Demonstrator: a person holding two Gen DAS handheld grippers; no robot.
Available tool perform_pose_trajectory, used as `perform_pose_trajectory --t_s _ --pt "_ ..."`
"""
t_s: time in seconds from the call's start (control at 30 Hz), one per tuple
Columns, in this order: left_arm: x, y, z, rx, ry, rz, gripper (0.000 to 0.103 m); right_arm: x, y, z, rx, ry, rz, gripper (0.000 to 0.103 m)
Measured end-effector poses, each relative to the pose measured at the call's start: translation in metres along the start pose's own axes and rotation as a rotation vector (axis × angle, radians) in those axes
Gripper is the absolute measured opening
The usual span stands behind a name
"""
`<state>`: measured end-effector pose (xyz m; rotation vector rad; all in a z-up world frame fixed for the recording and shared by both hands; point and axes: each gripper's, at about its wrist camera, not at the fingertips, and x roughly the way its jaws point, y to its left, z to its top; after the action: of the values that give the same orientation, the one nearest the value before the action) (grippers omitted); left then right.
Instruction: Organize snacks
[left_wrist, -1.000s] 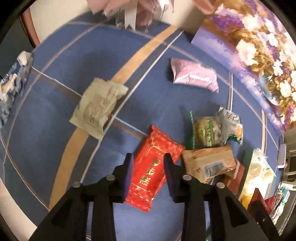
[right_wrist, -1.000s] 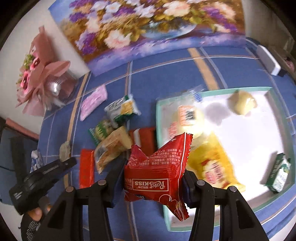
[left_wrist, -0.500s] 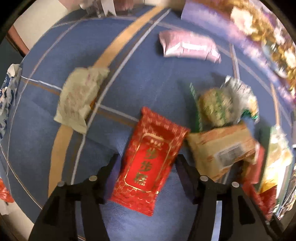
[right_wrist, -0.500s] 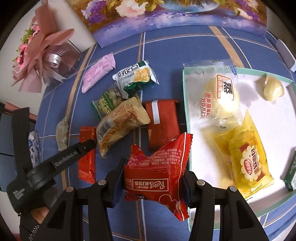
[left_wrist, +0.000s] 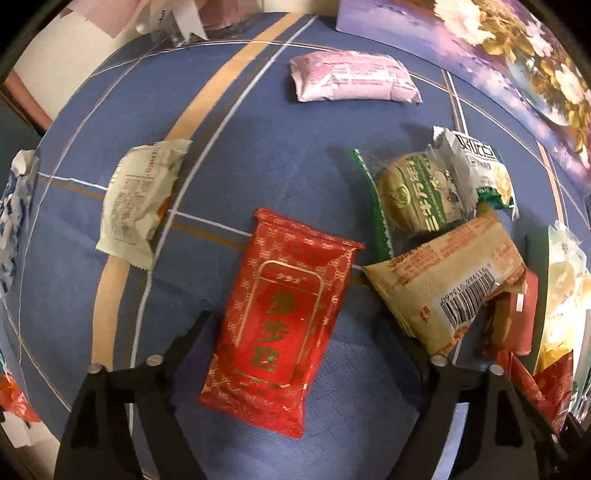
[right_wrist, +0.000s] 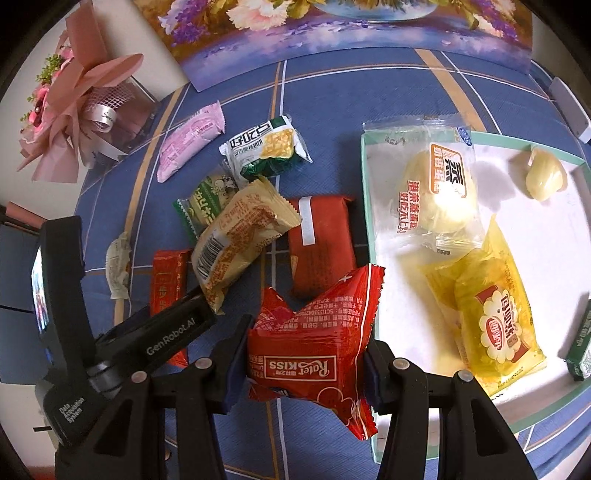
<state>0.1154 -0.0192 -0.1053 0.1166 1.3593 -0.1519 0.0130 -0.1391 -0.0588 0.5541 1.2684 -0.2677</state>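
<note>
The flat red foil snack packet with gold print (left_wrist: 280, 314) lies on the blue-clothed counter (left_wrist: 229, 155), between the jaws of the left gripper (left_wrist: 314, 332), which have just been opening wide and do not touch it. It is judged light, soft and slippery, best pinched across its narrow sides. The right gripper (right_wrist: 306, 354) is clamped on a puffy red snack bag (right_wrist: 314, 350).

A flat packet (left_wrist: 280, 325) lies on the tabletop (left_wrist: 236, 155) between the left gripper's (left_wrist: 310, 332) spread fingers. A barcoded packet (left_wrist: 447, 284) lies to its right, a round biscuit (left_wrist: 413, 192) beyond that. The right gripper (right_wrist: 306, 354) clasps a snack bag (right_wrist: 314, 347); the tray (right_wrist: 369, 280) lies right of it, holding a bun (right_wrist: 436, 192).
</note>
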Motion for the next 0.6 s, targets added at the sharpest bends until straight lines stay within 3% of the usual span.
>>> perform_pose_trajectory --t_s 0.03,0.1,0.3,0.6 --pt "-0.003 0.002 0.000 -0.008 -0.006 0.002 0.061 0.000 0.000 0.000 0.000 -0.002 -0.001 0.054" --pt "-0.009 0.007 -0.001 -0.026 -0.015 -0.019 0.052 -0.001 0.000 0.000 0.000 -0.004 0.000 0.054" --pt "-0.022 0.028 -0.001 -0.097 -0.034 -0.060 0.050 -0.007 0.000 0.000 -0.002 -0.019 0.009 0.054" --pt "-0.071 0.036 -0.003 -0.118 -0.157 -0.084 0.050 -0.028 -0.001 0.000 0.002 -0.064 0.038 0.054"
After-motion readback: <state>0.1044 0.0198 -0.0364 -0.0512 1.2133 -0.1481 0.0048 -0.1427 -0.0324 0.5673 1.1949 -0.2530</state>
